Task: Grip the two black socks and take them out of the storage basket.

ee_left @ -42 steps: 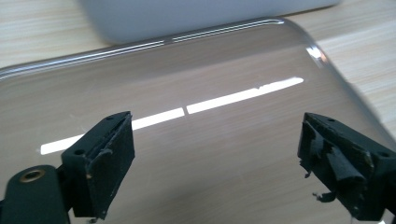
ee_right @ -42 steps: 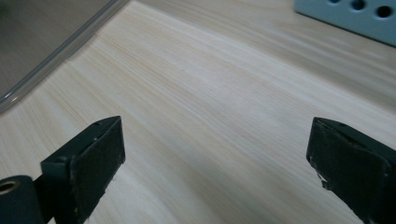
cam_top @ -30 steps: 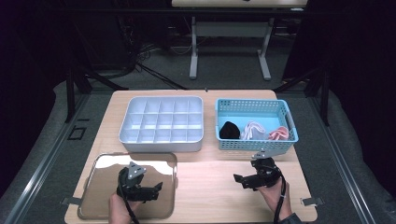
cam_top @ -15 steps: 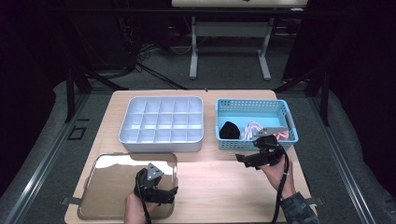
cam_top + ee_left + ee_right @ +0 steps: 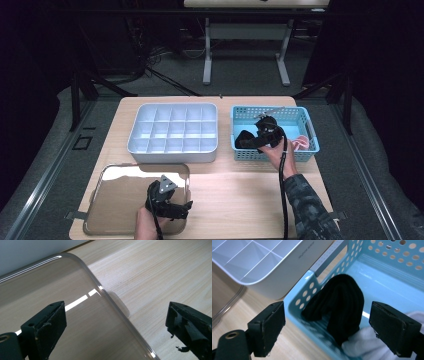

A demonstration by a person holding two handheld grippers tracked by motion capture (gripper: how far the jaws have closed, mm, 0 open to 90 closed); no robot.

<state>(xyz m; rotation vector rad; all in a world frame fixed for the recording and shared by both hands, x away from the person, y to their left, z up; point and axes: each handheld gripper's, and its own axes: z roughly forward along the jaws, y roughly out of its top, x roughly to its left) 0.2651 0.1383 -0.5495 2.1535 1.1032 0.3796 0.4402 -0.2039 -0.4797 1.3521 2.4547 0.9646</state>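
The black sock [image 5: 342, 312] lies bunched in the near left corner of the blue basket [image 5: 387, 277], draped against its perforated wall, a white sock [image 5: 367, 345] just beside it. The right gripper [image 5: 327, 327] hovers over it, jaws wide with the pads clear of the fabric; they have just been narrowing a little. To do this well, I'd sink straight onto the fold's thick hump, pinching black only, clear of the wall. Beyond sits the white compartment tray [image 5: 172, 132]. The left gripper [image 5: 112, 327] waits spread open, empty, over the metal tray [image 5: 50, 290] edge.
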